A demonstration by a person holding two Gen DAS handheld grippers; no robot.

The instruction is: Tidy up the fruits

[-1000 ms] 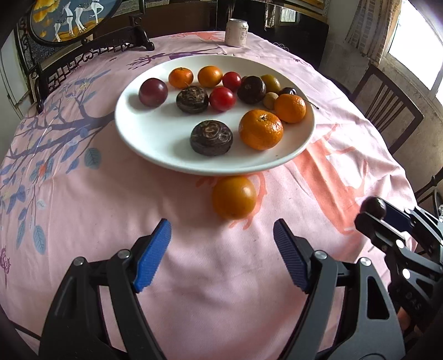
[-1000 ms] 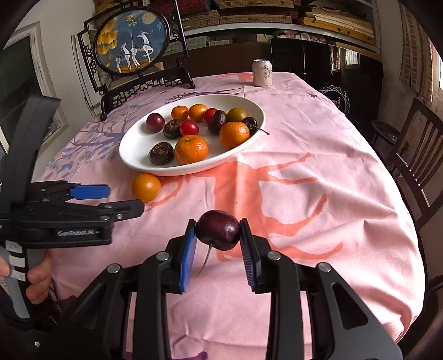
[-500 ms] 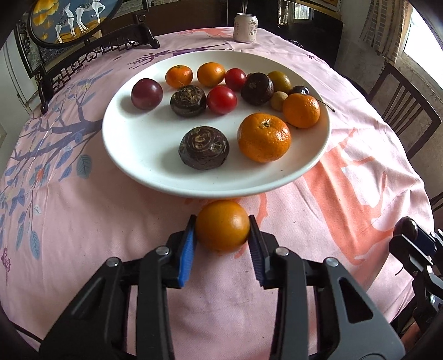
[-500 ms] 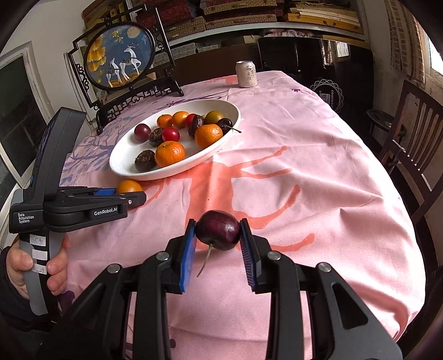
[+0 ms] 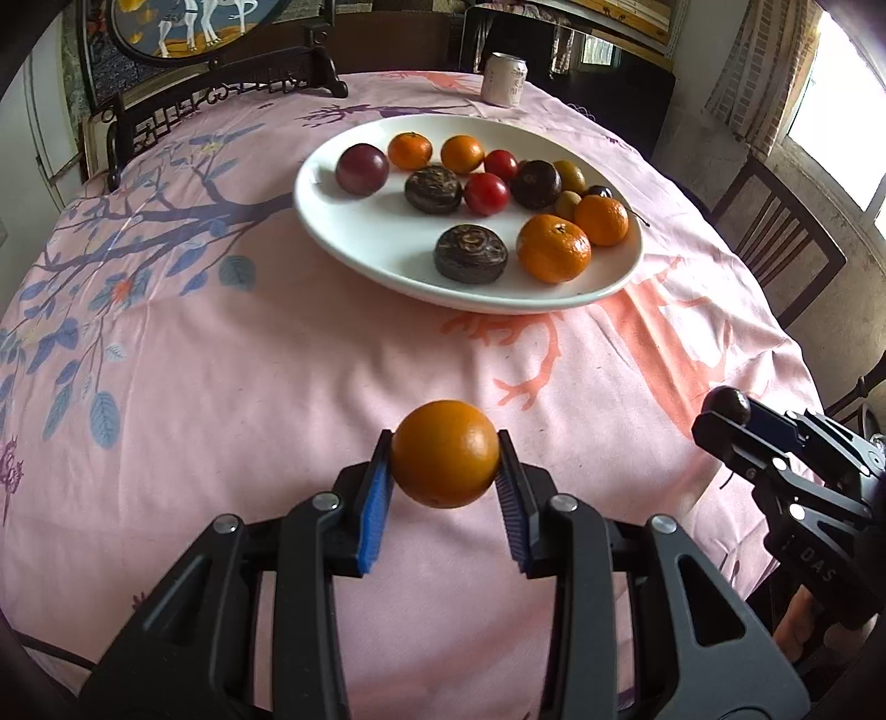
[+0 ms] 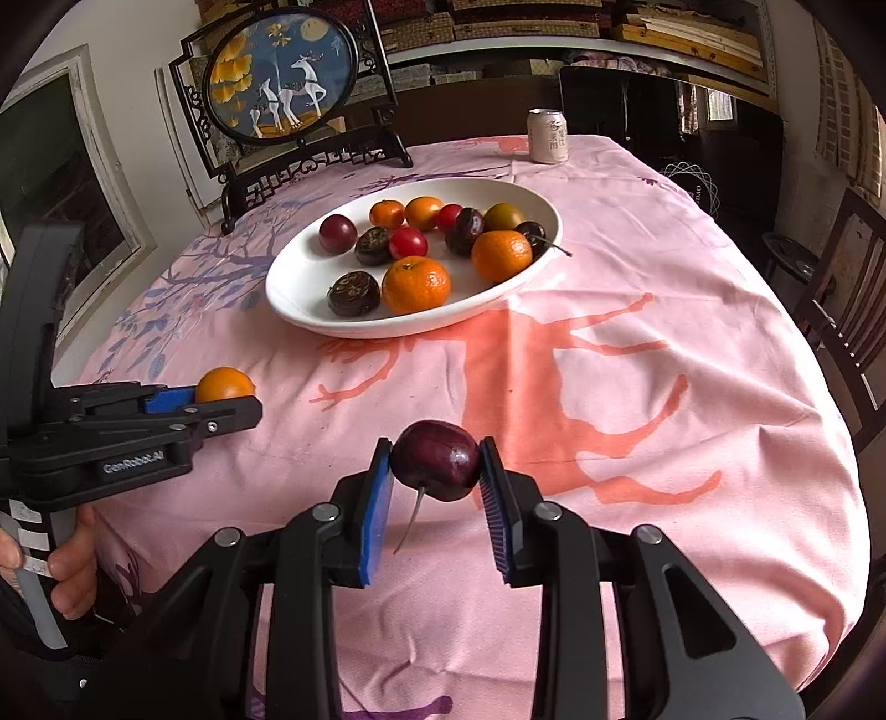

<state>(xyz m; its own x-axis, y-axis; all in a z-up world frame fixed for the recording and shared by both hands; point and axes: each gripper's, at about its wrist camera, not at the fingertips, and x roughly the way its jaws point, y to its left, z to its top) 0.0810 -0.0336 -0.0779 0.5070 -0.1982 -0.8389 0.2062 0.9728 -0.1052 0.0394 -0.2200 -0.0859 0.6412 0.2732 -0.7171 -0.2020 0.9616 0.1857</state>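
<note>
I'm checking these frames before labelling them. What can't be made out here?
- Print on the can, both views: too small to read.
- Small greenish fruits on the plate, left wrist view: partly hidden behind the mandarins; kind unclear.
- Orange in the left gripper, right wrist view: lower half hidden by the finger.
- Framed deer picture, left wrist view: cut off by the top edge.

Table (image 6: 692, 288) draped in pink printed cloth (image 6: 609, 554). Directly on it: white plate (image 6: 299, 299) at frame centre, can (image 6: 547, 136) at upper centre, framed deer screen (image 6: 279, 83) at upper left.
</note>
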